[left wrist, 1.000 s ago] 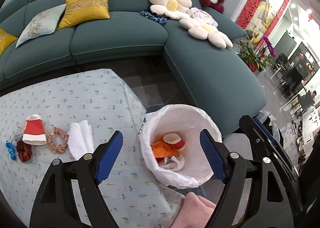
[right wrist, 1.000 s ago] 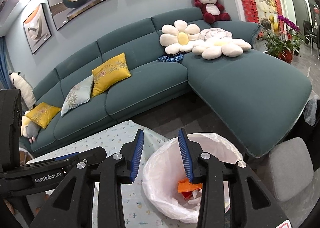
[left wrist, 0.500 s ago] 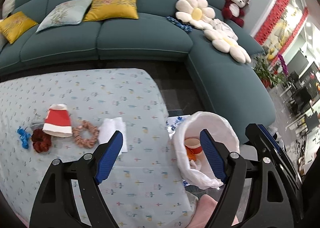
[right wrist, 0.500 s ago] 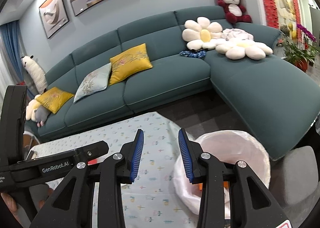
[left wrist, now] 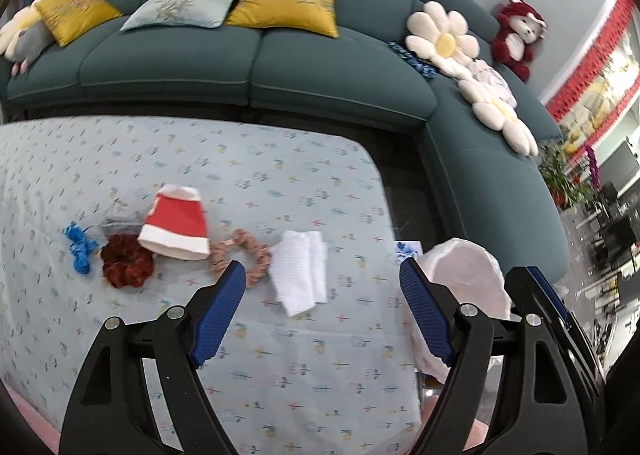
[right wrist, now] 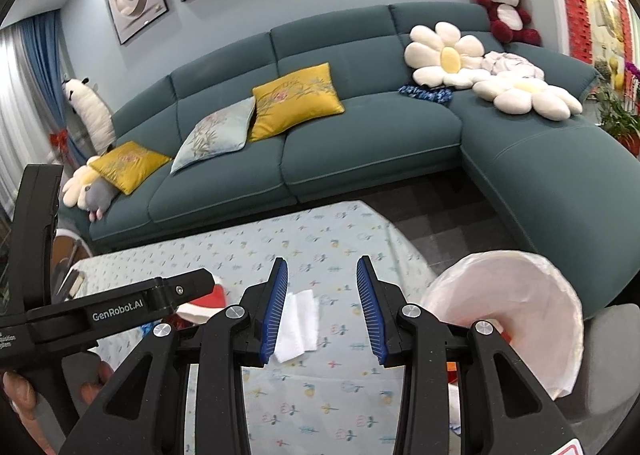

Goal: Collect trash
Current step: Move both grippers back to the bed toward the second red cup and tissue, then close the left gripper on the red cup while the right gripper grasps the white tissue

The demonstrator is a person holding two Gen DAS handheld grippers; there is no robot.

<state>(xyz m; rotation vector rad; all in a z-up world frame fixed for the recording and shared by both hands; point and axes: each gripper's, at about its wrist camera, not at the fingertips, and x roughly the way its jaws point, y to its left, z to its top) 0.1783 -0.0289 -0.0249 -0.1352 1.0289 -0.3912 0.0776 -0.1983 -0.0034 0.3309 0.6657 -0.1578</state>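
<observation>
L gripper (left wrist: 322, 309) jaws wide apart, R gripper (right wrist: 322, 305) jaws parted narrower, both empty.

Black tongs (left wrist: 322, 313) with ribbed blue pads (right wrist: 274, 309), silver screws, white "GenRobot.AI" lettering, bare skin

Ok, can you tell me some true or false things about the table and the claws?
1. The left claw is holding the white tissue. False: it is open and empty above the table.
2. The red paper cup lies on its side. True.
3. The trash bag is black. False: it is white.
4. A dark red scrunchie lies beside the cup. True.
5. The right claw is open. True.
</observation>
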